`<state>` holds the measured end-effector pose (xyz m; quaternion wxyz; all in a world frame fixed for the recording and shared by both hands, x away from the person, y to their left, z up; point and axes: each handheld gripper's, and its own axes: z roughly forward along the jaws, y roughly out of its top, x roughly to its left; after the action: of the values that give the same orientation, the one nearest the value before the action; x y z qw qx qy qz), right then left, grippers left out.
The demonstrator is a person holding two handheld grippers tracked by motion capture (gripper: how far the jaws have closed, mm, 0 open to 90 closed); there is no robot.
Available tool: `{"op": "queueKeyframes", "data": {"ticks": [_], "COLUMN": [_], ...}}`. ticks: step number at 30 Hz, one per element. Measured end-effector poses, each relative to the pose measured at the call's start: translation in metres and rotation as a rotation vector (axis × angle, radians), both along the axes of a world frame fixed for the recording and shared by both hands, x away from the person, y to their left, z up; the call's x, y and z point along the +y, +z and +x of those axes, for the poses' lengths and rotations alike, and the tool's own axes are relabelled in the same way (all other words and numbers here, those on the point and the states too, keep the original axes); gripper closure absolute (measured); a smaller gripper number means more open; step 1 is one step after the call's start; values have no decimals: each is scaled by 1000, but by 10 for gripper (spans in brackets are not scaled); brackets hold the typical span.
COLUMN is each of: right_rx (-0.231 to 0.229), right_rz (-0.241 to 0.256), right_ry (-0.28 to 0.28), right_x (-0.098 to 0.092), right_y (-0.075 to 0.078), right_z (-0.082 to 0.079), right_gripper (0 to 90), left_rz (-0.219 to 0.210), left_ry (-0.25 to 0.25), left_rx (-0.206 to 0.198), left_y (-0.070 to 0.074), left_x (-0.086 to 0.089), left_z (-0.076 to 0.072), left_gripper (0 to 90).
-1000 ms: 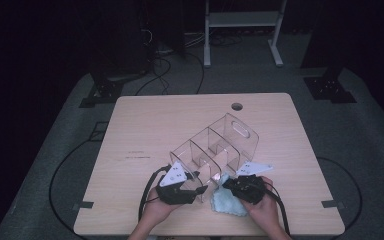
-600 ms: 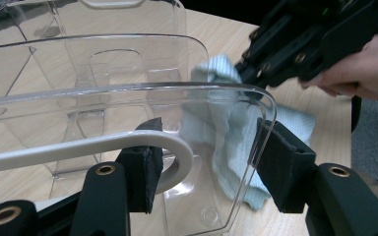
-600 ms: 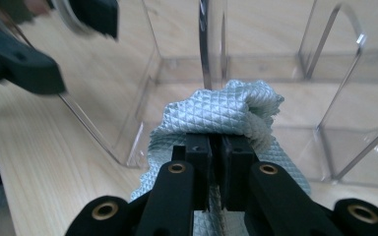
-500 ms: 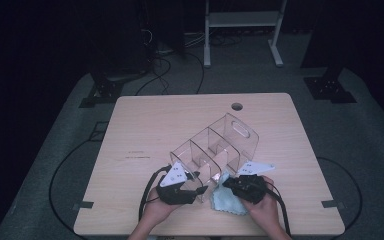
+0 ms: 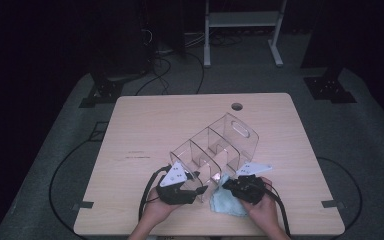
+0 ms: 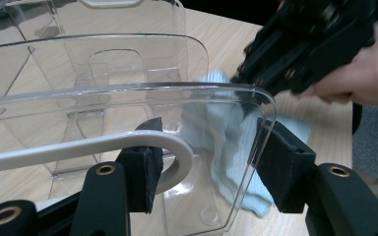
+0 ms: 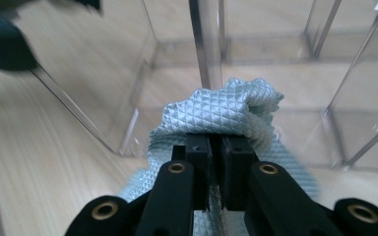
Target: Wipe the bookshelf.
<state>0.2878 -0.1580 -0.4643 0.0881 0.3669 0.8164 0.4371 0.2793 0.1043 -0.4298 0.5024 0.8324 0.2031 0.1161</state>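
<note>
A clear plastic organizer (image 5: pixel 215 147) with several compartments lies on the wooden table (image 5: pixel 150 125). My left gripper (image 5: pixel 192 182) is at its near end, open, with the rounded end wall (image 6: pixel 128 113) between the jaws and the right pad (image 6: pixel 275 167) against the wall's edge. My right gripper (image 5: pixel 227 184) is shut on a light blue waffle-weave cloth (image 7: pixel 221 110), holding a bunched fold of it up against the organizer's side (image 7: pixel 206 44). The rest of the cloth (image 5: pixel 225 202) trails on the table. In the left gripper view the cloth (image 6: pixel 221 142) shows through the plastic, below the right gripper (image 6: pixel 305 44).
A round cable hole (image 5: pixel 237 106) sits near the table's far edge. Black cables (image 5: pixel 147 192) trail off the front edge. Beyond the table, on the dark floor, are stand feet (image 5: pixel 102 90) and a white frame (image 5: pixel 240 30).
</note>
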Motion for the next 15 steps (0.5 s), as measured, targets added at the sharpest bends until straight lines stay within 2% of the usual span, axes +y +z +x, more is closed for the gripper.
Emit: {"op": "queueKeyframes", "data": {"ticks": [3, 5, 9, 11, 13, 15], "right_rx": [57, 39, -36, -43, -36, -8], "right_rz": [-25, -34, 19, 32, 31, -14], "right_ry": [0, -2, -4, -2, -3, -4], "right_x": [1, 2, -1, -2, -2, 1], "right_y": [-13, -7, 14, 18, 12, -1], "right_z": [4, 2, -3, -3, -3, -1], "right_gripper": [841, 841, 841, 841, 841, 841], "left_rz": [-1, 0, -2, 1, 1, 3], "left_ry": [1, 0, -2, -2, -2, -2], "left_rx": [2, 3, 1, 0, 0, -1], "left_y": [0, 1, 0, 0, 0, 0], "left_x": [0, 0, 0, 0, 0, 0], "left_z": [0, 0, 0, 0, 0, 0], "left_gripper": [463, 463, 464, 463, 464, 463]}}
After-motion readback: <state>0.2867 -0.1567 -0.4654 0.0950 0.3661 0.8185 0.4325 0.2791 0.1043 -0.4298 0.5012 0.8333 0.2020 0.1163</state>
